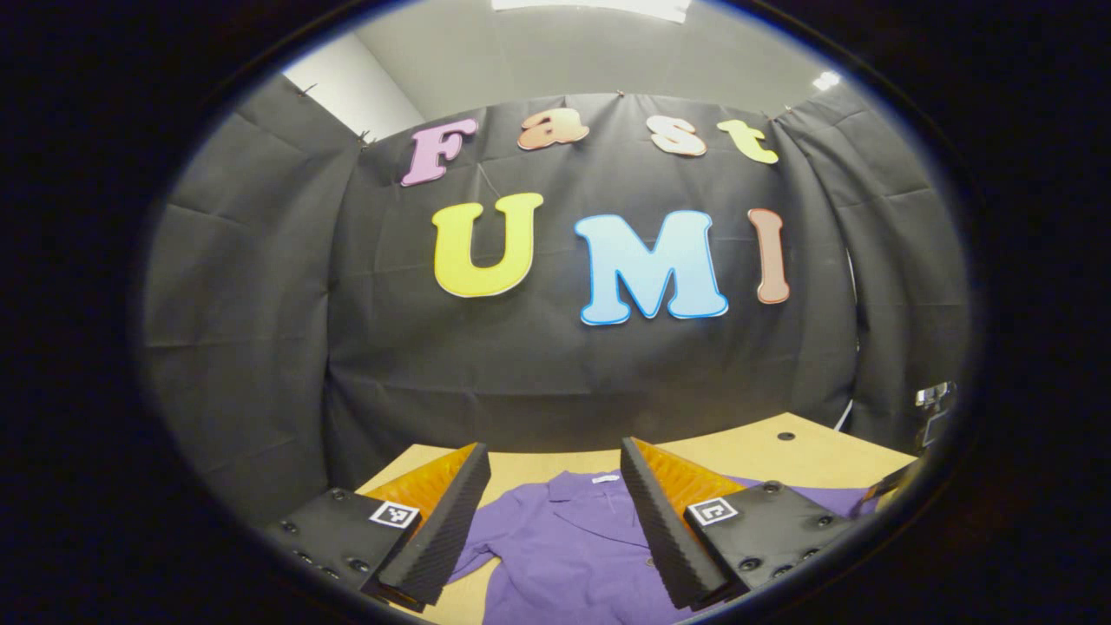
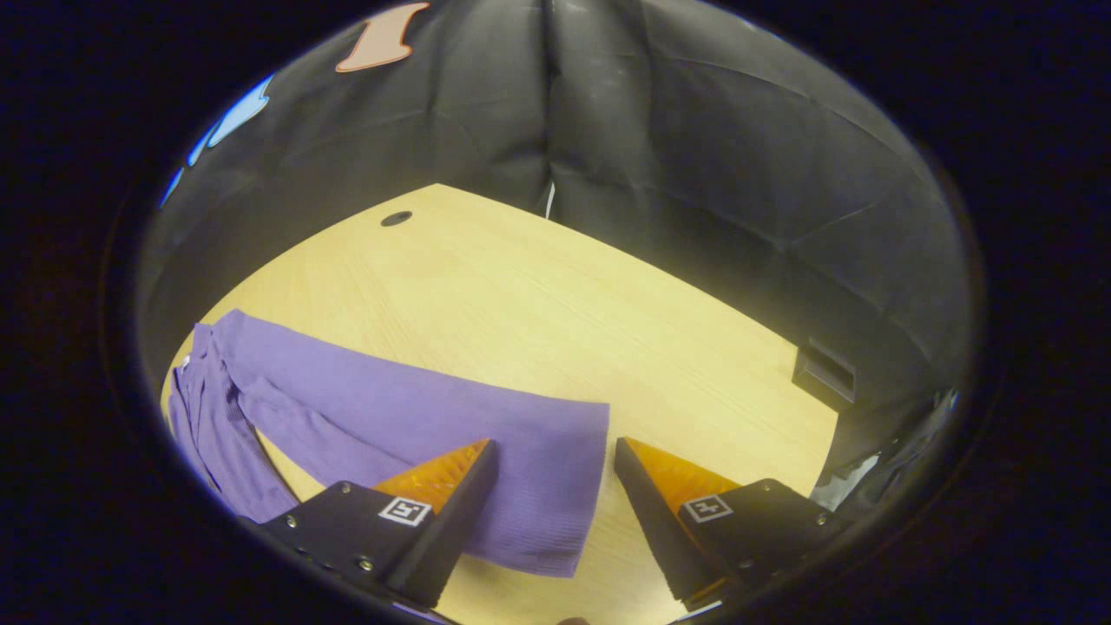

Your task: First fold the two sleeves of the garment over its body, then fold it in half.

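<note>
The garment (image 1: 573, 547) is a purple knit top with a collar, lying flat on the light wooden desk (image 2: 555, 295). It looks light, soft and limp, with nothing stiff in it. It will probably sag and drape from whatever point is pinched, and its ribbed weave should give the fingers fair friction rather than slip. It does not look fragile, though a loose pinch could let the cloth slide out or drag the whole piece across the smooth desk.

In the right gripper view, one sleeve (image 2: 434, 417) stretches straight out from the body across the desk, and its cuff end (image 2: 573, 486) lies between and just ahead of the right gripper's (image 2: 555, 456) two fingers. The cuff edge looks like the sensible place to take hold: a pinch at or near that free end should carry the sleeve over onto the body in one sweep. The right gripper is spread wide and grasps nothing. Whether its fingers touch the cloth cannot be told. The inner finger overlaps the sleeve, and the other stands over bare desk just beside the cuff.

In the left gripper view, the left gripper (image 1: 555, 460) is likewise spread wide and empty. The collar (image 1: 599, 486) and upper chest of the garment lie between its fingers and beyond them. It appears to hang above the cloth, apart from it. The other sleeve (image 1: 473, 560) bends off by the left-hand finger in that view, near but ungrasped. Neither sleeve is folded yet.
</note>
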The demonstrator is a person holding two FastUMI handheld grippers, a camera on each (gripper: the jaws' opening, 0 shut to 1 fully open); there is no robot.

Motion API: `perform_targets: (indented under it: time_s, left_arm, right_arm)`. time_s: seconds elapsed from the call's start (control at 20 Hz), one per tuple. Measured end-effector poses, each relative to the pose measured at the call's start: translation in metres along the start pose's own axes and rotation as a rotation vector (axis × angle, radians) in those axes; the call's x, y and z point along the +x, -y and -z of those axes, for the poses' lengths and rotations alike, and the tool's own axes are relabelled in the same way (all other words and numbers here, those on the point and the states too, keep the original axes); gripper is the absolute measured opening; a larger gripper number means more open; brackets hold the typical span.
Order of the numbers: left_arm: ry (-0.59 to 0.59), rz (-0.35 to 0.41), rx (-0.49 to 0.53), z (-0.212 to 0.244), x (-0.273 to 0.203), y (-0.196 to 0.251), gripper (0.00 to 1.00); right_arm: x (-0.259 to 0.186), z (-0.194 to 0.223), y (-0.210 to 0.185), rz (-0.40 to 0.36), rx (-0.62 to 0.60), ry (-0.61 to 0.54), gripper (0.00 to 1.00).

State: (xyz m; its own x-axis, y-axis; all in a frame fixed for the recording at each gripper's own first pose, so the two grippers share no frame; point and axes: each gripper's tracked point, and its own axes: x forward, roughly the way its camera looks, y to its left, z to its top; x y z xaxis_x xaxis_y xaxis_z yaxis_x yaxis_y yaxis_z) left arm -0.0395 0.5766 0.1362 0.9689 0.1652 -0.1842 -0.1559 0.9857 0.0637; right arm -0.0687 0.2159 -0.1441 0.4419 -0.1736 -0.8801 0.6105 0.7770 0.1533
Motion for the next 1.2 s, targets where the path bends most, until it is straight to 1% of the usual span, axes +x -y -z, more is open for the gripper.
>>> perform_targets:
  time_s: [0.05, 0.1, 0.15, 0.2, 0.3, 0.35, 0.45, 0.5, 0.55, 0.65, 0.7, 0.75, 0.8, 0.85, 0.95, 1.05, 1.2]
  left_arm:
    - [-0.002, -0.004, -0.007, 0.002, -0.002, -0.002, 0.94]
    - [-0.003, -0.005, -0.014, 0.002, -0.002, -0.003, 0.94]
    - [-0.005, -0.007, -0.021, 0.004, -0.003, -0.003, 0.94]
    - [-0.007, -0.009, -0.027, 0.006, -0.003, -0.005, 0.95]
    - [-0.012, -0.01, -0.035, 0.01, -0.004, -0.007, 0.95]
    - [-0.014, -0.011, -0.035, 0.012, -0.004, -0.008, 0.95]
    - [-0.009, -0.013, -0.027, 0.011, -0.004, -0.011, 0.94]
    - [-0.007, -0.014, -0.023, 0.011, -0.006, -0.012, 0.94]
    - [-0.005, -0.013, -0.022, 0.012, -0.006, -0.013, 0.94]
    - [-0.003, -0.015, -0.023, 0.012, -0.009, -0.017, 0.95]
    - [-0.004, -0.018, -0.024, 0.013, -0.009, -0.02, 0.95]
    - [-0.004, -0.02, -0.025, 0.014, -0.01, -0.021, 0.95]
    - [-0.004, -0.019, -0.025, 0.014, -0.01, -0.022, 0.95]
    - [-0.004, -0.02, -0.022, 0.013, -0.011, -0.023, 0.95]
    - [-0.001, -0.022, -0.02, 0.013, -0.011, -0.027, 0.95]
    - [-0.001, -0.024, -0.024, 0.014, -0.011, -0.031, 0.95]
    - [-0.005, -0.02, -0.034, 0.016, -0.011, -0.031, 0.95]
  right_arm:
    - [0.002, 0.006, -0.001, -0.012, 0.013, -0.025, 0.91]
    - [0.0, 0.005, -0.001, -0.015, 0.026, -0.011, 0.92]
    - [0.0, 0.006, -0.001, -0.02, 0.018, -0.027, 0.94]
    - [0.001, 0.004, -0.003, -0.029, -0.001, -0.02, 0.94]
    - [0.0, 0.003, -0.01, -0.043, -0.019, -0.021, 0.78]
    - [0.002, 0.003, -0.014, -0.054, -0.01, -0.028, 0.76]
    - [0.001, 0.002, -0.013, -0.051, 0.015, -0.034, 0.42]
    - [0.001, 0.002, -0.013, -0.056, 0.002, -0.032, 0.42]
    - [0.002, -0.001, -0.013, -0.058, 0.021, -0.033, 0.39]
    - [0.0, 0.0, -0.016, -0.062, 0.063, -0.054, 0.08]
    - [0.001, 0.0, -0.019, -0.068, 0.09, -0.071, 0.08]
    - [-0.003, -0.004, -0.02, -0.08, 0.106, -0.07, 0.02]
    - [-0.003, -0.011, -0.02, -0.095, 0.114, -0.067, 0.02]
    - [-0.008, -0.019, -0.024, -0.127, 0.117, -0.053, 0.01]
    - [-0.022, -0.049, -0.044, -0.203, 0.111, 0.014, 0.01]
    - [-0.046, -0.078, -0.062, -0.255, 0.069, 0.09, 0.01]
    - [-0.079, -0.112, -0.096, -0.327, -0.013, 0.192, 0.01]
